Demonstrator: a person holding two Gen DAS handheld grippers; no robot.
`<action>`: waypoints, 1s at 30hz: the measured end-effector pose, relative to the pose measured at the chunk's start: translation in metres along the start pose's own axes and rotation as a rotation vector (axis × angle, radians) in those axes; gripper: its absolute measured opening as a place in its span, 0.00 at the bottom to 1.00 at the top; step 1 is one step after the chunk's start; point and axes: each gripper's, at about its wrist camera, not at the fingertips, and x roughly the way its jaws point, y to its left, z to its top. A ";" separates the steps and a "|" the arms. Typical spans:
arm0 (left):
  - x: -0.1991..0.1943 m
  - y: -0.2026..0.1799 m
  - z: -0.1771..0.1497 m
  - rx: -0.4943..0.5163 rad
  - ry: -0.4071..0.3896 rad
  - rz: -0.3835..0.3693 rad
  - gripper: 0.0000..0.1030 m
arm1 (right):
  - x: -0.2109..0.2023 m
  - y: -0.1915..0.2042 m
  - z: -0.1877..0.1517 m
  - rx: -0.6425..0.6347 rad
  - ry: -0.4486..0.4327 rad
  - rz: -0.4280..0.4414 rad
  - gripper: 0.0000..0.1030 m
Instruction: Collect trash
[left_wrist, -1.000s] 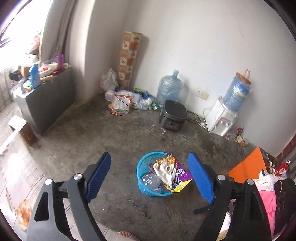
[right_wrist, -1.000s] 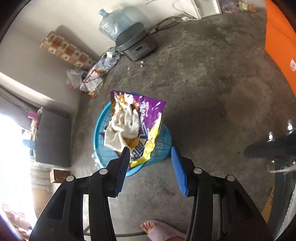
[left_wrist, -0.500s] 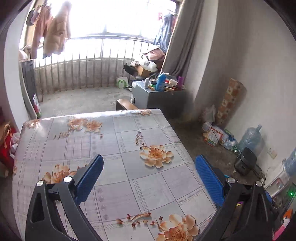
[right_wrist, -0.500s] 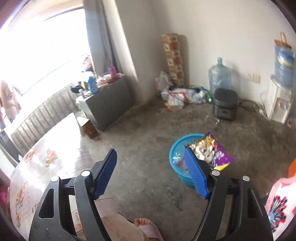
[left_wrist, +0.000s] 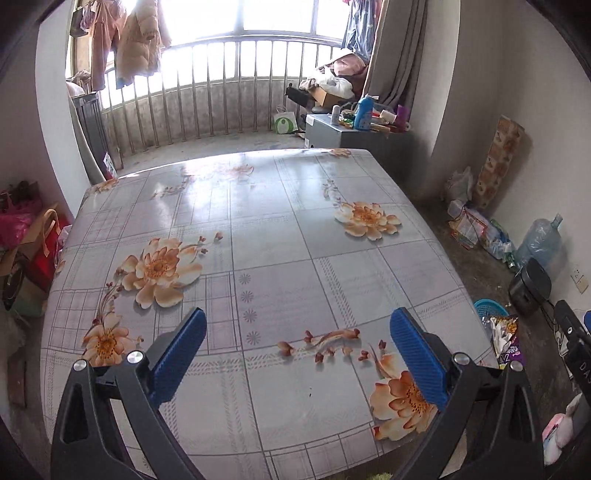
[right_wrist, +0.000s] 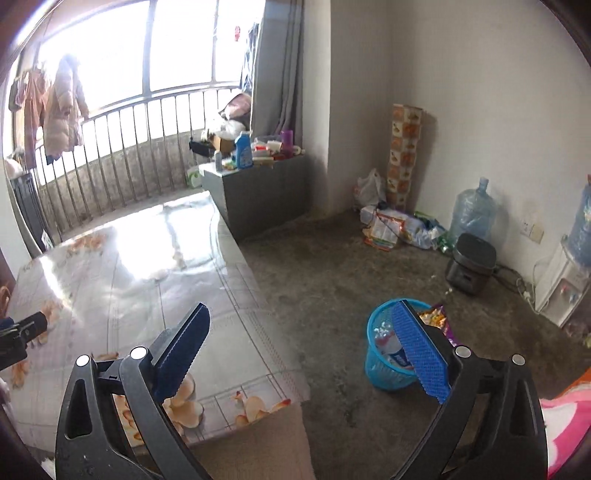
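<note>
- The left gripper hangs over the table with its blue tongs wide apart and nothing between them.
- The right gripper sits over the near right edge of the table, and its tongs are opening wide, also with nothing between them.
- The blue basket stands on the floor, just beside the near right corner of the table. A purple snack bag and other trash stick out of its top.
- No trash shows on the flowered tabletop, so I think the step now is to look for more.
- A good way is to look slowly along each edge of the table, and then at the floor near it.
- A pile of bags and wrappers lies by the far wall, well apart from the basket. I cannot tell if it is trash to pick up.
- Keep the tongs wide until they are around one thing, then squeeze gently.
- The basket looks full, so drop new things in the middle or they may slide off.
</note>
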 end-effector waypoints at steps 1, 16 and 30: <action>0.001 -0.001 -0.005 0.000 0.018 0.022 0.95 | 0.005 0.006 -0.006 -0.046 0.040 0.004 0.92; 0.014 -0.021 -0.026 0.048 0.116 0.045 0.95 | 0.005 0.000 -0.039 -0.126 0.212 -0.031 0.92; 0.011 -0.028 -0.030 0.080 0.124 0.049 0.95 | -0.005 0.007 -0.040 -0.149 0.185 -0.021 0.92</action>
